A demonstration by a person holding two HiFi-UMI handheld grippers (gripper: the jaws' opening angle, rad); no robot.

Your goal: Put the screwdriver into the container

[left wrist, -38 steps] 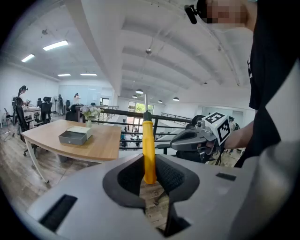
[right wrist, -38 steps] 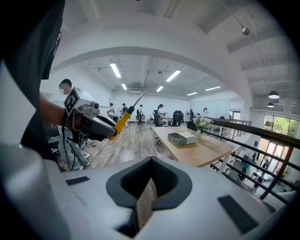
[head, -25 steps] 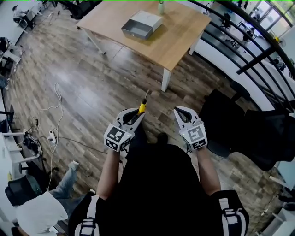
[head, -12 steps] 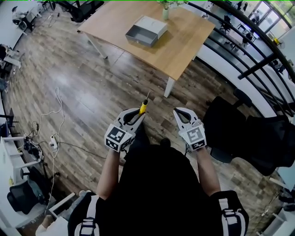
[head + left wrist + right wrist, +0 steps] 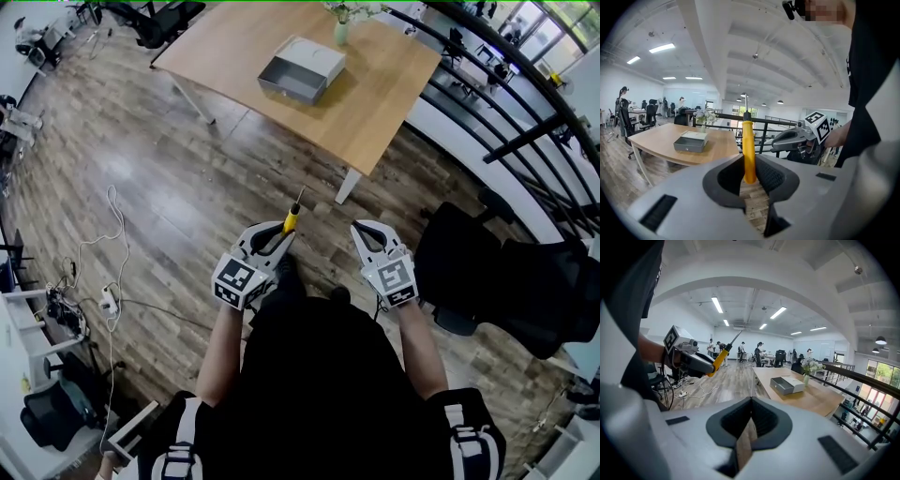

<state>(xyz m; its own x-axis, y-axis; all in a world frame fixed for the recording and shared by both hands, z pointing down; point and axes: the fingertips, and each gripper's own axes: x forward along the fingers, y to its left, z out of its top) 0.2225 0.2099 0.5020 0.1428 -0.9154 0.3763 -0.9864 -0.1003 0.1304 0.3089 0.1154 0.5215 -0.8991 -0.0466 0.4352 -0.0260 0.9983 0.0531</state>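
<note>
Up front between the left gripper's (image 5: 277, 232) jaws, the screwdriver (image 5: 291, 218) is clamped by its yellow handle, shaft poking forward. Grey container (image 5: 289, 83) sits on the wooden table (image 5: 380, 94), well apart from it. Right gripper (image 5: 367, 230) is closed up, holding nothing.

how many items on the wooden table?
2: the grey container near the middle of the table, and a vase of flowers by its far edge. The frame crops that edge, so more may be hidden.
</note>
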